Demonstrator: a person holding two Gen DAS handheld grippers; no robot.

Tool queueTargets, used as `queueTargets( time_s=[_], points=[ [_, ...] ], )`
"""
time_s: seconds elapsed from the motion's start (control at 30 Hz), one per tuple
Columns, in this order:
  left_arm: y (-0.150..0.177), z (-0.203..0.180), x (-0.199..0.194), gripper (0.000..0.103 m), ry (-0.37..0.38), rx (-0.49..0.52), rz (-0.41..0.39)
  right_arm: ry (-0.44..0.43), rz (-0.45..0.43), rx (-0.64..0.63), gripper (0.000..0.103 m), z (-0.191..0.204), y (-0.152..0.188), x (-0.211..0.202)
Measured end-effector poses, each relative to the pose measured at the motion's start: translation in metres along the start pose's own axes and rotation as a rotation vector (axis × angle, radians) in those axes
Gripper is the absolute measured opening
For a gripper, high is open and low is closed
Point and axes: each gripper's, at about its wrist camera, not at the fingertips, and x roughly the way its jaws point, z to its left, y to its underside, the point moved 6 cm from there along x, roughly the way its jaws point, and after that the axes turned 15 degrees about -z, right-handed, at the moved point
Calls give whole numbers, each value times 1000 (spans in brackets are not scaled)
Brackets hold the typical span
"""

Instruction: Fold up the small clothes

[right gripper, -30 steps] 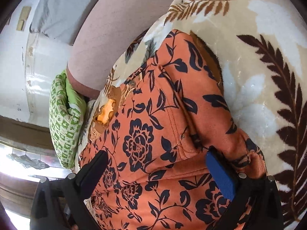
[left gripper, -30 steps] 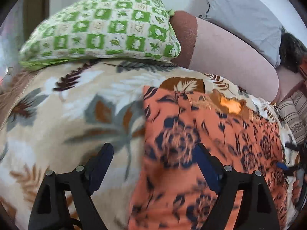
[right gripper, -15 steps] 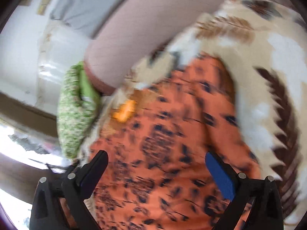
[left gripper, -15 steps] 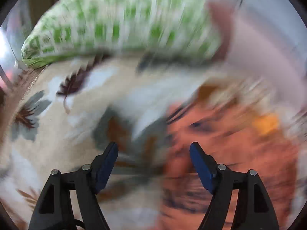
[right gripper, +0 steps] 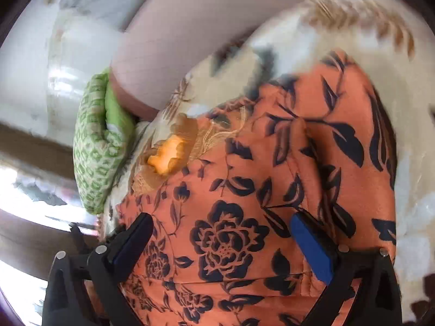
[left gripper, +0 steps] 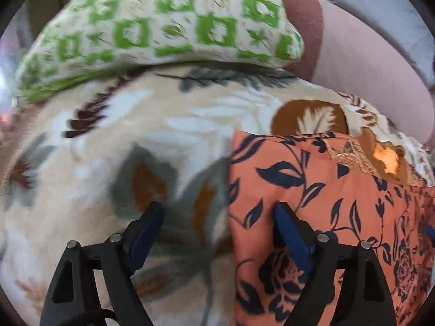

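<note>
An orange floral garment [left gripper: 326, 190] lies flat on the leaf-print blanket [left gripper: 136, 141] of the bed, below a green checked pillow [left gripper: 163, 21]. The left claw [left gripper: 217, 217] gapes wide, straddling the garment's left edge, holding nothing. The right claw [right gripper: 220, 233] hangs spread above the garment's middle, likewise empty.

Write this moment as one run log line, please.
left gripper: open, over garment edge | right gripper: open, above orange floral garment | garment: flat on blanket
</note>
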Motion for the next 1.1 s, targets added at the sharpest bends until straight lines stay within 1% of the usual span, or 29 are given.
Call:
queueTargets(
  time_s=[0.03, 0.1, 0.13, 0.17, 0.2, 0.23, 0.27, 0.3, 0.33, 0.37, 0.4, 0.43, 0.5, 0.57, 0.6, 0.63, 0.67, 0.7, 0.73, 0.77, 0.8, 0.83, 0.87, 0.9, 0.93, 0.97, 1.0, 1.03, 1.1],
  points=[
    [-6, -1, -12, 85, -3, 0, -34, -27, -24, -32, 102, 11, -5, -11],
    [-17, -9, -36, 85, 64, -12, -111, -64, -75, -91, 102, 26, -16, -24],
    [-19, -14, -44, 86, 82, -2, -140, -78, -79, -95, 102, 28, -22, -22],
    [-18, -19, -44, 87, 75, 27, -143, -78, -76, -86, 102, 24, -27, -15],
    [-10, -23, -36, 88, 37, 88, -107, -39, -72, -71, 102, 13, -33, -1],
    [2, -25, -22, 89, -9, 136, -33, 52, -38, -44, 102, -13, -35, 16],
    [11, -21, -11, 89, -26, 127, 33, 31, -27, 18, 102, -26, -37, 19],
    [9, -12, -17, 88, -4, 34, 5, -17, -68, 85, 102, -28, -41, 10],
    [4, -6, -25, 88, 8, -29, -22, -65, -89, 85, 102, -19, -48, -5],
    [1, -4, -32, 88, 23, -47, -43, -91, -137, 45, 102, -11, -55, -17],
    [-1, -4, -40, 88, 27, -33, -60, -89, -195, -8, 102, -6, -65, -32],
    [-2, -7, -48, 88, 36, -16, -85, -62, -228, -18, 102, -10, -75, -41],
    [0, -18, -57, 88, 72, 1, -102, -46, -229, 32, 102, -27, -88, -40],
    [8, -34, -65, 88, 140, 16, -83, -71, -149, 134, 102, -53, -91, -15],
    [12, -37, -70, 88, 149, 27, -73, -89, -87, 208, 102, -66, -86, 5],
    [17, -39, -75, 88, 145, 48, -66, -104, -112, 273, 101, -80, -87, 8],
    [20, -43, -81, 88, 142, 62, -77, -120, -150, 297, 101, -81, -89, 3],
    [21, -45, -89, 88, 145, 72, -100, -124, -185, 273, 102, -73, -93, -6],
    [24, -45, -93, 88, 147, 81, -107, -99, -214, 183, 102, -60, -95, -16],
    [22, -46, -94, 88, 152, 84, -109, -77, -232, 132, 102, -51, -96, -21],
    [22, -47, -97, 88, 167, 77, -118, -93, -238, 96, 102, -40, -94, -26],
    [23, -49, -98, 89, 184, 74, -125, -153, -210, 81, 102, -28, -89, -23],
    [25, -51, -92, 89, 189, 78, -118, -173, -172, 66, 102, -24, -85, -17],
    [28, -54, -84, 89, 184, 89, -99, -122, -121, 26, 102, -29, -80, -2],
    [31, -56, -80, 89, 186, 100, -90, 7, -77, -22, 102, -47, -76, 16],
    [34, -57, -80, 89, 190, 116, -89, 1, -89, 8, 101, -58, -75, 18],
    [36, -56, -75, 89, 177, 124, -89, -36, -137, 66, 101, -60, -78, 9],
    [37, -52, -79, 89, 163, 127, -99, -47, -170, 94, 101, -58, -79, -1],
    [37, -45, -92, 89, 161, 121, -120, -52, -207, 31, 101, -41, -74, -30]
  ],
)
